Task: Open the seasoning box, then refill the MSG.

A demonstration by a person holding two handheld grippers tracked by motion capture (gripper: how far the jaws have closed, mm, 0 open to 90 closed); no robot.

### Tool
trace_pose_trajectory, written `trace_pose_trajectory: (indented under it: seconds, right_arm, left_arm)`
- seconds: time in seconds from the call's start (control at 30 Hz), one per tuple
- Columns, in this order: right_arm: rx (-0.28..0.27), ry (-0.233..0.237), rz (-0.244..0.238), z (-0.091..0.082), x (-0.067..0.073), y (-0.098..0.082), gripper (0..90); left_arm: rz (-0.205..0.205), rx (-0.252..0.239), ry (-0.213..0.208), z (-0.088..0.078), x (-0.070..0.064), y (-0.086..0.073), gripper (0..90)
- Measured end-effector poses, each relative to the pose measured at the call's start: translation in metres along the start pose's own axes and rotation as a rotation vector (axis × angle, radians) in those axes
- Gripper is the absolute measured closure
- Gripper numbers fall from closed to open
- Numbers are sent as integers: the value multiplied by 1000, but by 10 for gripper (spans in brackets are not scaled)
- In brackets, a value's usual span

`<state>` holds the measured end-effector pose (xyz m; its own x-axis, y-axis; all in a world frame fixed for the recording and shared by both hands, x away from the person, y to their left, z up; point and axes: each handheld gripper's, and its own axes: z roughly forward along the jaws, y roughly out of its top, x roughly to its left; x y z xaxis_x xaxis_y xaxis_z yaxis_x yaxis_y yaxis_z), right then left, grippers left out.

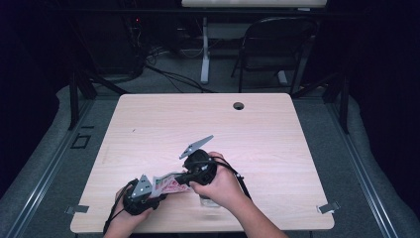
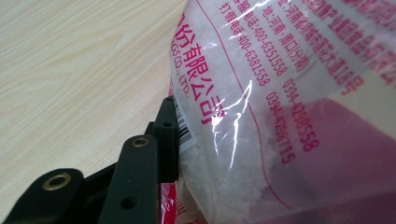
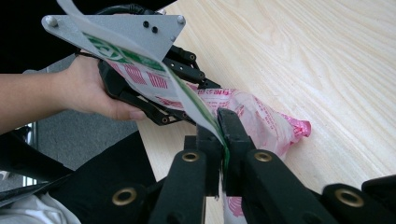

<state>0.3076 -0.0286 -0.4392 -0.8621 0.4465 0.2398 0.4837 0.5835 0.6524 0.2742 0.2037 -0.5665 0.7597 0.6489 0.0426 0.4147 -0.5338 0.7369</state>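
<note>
1. Bag of white granules [image 1: 171, 185] held low over the near edge of the table [image 1: 277, 129], stretched between the two grippers, long axis running from one set of fingers to the other.
2. Right gripper [image 3: 223, 135]: fingers [image 3: 236, 128] pressed together on the bag's flat green-printed top edge, which rises past them toward the left gripper's grey plate.
3. Left gripper [image 1: 141, 196]: one finger [image 2: 166, 135] flat against the barcoded side of the bag, the other hidden behind the plastic; probably pinching the bag, though hard to confirm.
4. Bulk of the granules beyond and below the right fingers, sagging toward the table.
5. Likely next: pulling apart along that axis, each hand equally near.
</note>
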Motion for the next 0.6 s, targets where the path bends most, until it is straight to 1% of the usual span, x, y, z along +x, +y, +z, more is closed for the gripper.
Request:
trace_pose_trajectory:
  seconds: [0.07, 0.17, 0.2, 0.23, 0.3, 0.37, 0.4, 0.5, 0.6]
  right_arm:
    - [4, 3, -3, -1, 0, 0, 869]
    - [-20, 3, 10, -2, 1, -1, 840]
    - [-16, 5, 5, -3, 0, -1, 828]
    - [-27, 7, 14, -3, 1, -1, 816]
    - [-21, 8, 1, -6, 1, -1, 785]
    - [-28, 13, 7, -7, 2, -2, 754]
    - [-27, 13, 2, -8, 1, -2, 743]
    - [-43, 14, 14, -10, 0, -4, 702]
    - [-54, 8, 13, -14, -2, -7, 675]
  left_arm:
    - [-1, -4, 2, 0, 0, 0, 627]
    - [-2, -10, 5, -1, 0, 1, 629]
    - [-1, -12, 6, -2, 0, 1, 629]
    - [-1, -13, 7, -2, 0, 1, 630]
    - [0, -15, 10, -2, 1, 1, 631]
    - [1, -12, 9, -3, 1, 2, 632]
    - [1, -11, 10, -3, 2, 2, 633]
    - [-3, -11, 17, -3, 2, 2, 634]
    - [0, -10, 18, -3, 3, 2, 636]
